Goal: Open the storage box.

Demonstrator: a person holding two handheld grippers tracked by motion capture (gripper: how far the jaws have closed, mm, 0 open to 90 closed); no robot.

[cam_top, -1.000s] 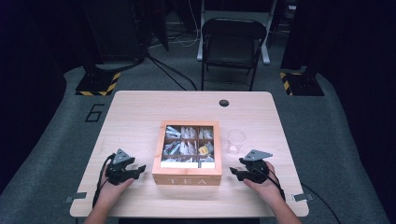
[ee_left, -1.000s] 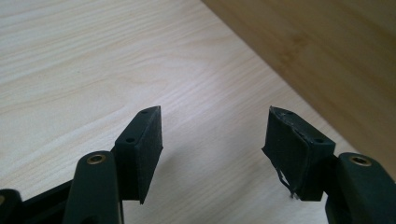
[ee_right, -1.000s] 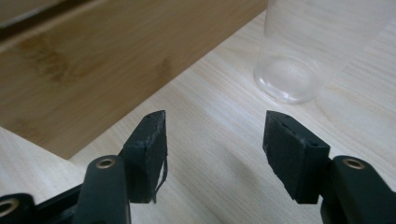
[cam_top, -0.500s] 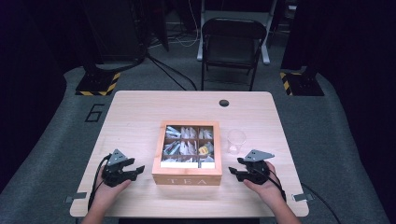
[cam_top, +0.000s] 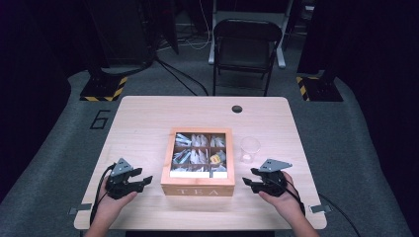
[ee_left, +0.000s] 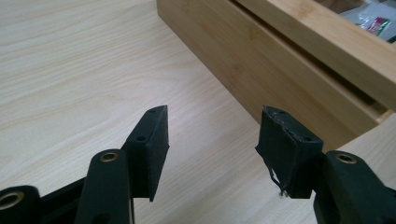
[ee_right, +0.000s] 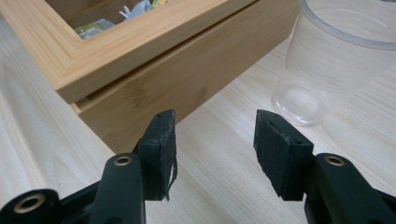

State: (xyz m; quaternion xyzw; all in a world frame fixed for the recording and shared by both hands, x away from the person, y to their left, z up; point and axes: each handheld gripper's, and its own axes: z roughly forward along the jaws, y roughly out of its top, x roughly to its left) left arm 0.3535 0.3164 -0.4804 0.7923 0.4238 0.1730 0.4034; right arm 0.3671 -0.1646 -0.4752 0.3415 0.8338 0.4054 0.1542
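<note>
A wooden tea box (cam_top: 198, 183) with a windowed lid sits shut at the table's middle; several tea bags show through the pane, and the word TEA is on its front. My left gripper (cam_top: 146, 180) rests on the table just left of the box, open and empty, jaws pointing at the box side (ee_left: 280, 60). My right gripper (cam_top: 246, 177) rests just right of the box, open and empty. Its view (ee_right: 215, 135) faces the box corner (ee_right: 154, 70) and a clear plastic cup (ee_right: 341, 60). The cup (cam_top: 250, 149) stands right of the box.
The light wooden table (cam_top: 148, 123) has a small dark round hole (cam_top: 237, 108) near its far edge. A folding chair (cam_top: 244, 47) stands beyond the table. Bare tabletop lies to the left and behind the box.
The left gripper has slid slightly back toward the front left edge. The right gripper has hardly moved. Both stay open.
</note>
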